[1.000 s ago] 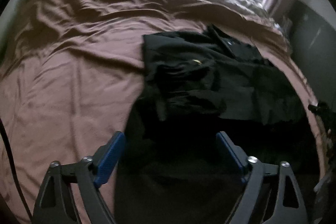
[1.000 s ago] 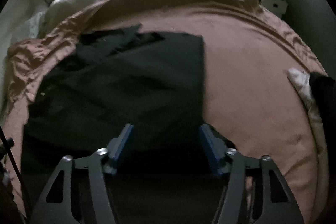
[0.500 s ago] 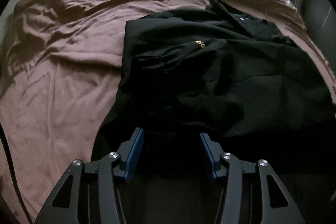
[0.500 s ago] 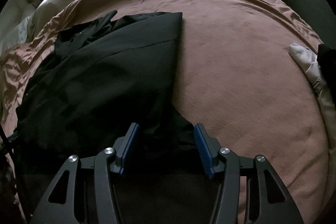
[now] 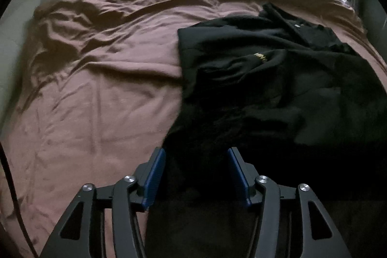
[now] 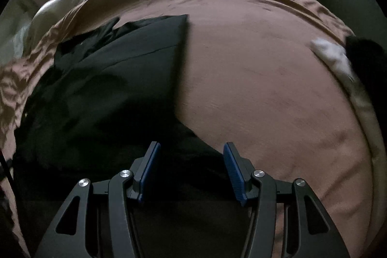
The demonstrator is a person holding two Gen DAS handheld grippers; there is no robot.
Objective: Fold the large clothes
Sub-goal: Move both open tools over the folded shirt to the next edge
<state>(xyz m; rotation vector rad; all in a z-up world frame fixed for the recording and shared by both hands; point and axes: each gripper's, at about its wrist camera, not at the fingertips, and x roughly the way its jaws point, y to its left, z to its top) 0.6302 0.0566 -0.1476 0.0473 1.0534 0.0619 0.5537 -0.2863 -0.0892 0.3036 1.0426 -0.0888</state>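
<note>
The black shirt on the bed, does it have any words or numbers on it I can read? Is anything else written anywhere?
Gold lettering on the black shirt, at: too small and creased to read in the left wrist view.
Small pale tag near the shirt's collar: too small to tell if it carries text.
Right wrist view: no writing shows on the shirt or the brown bedcover.

A bed under a rumpled brown blanket [image 5: 101, 98]; a black garment [image 5: 278, 79] lies on it
</note>
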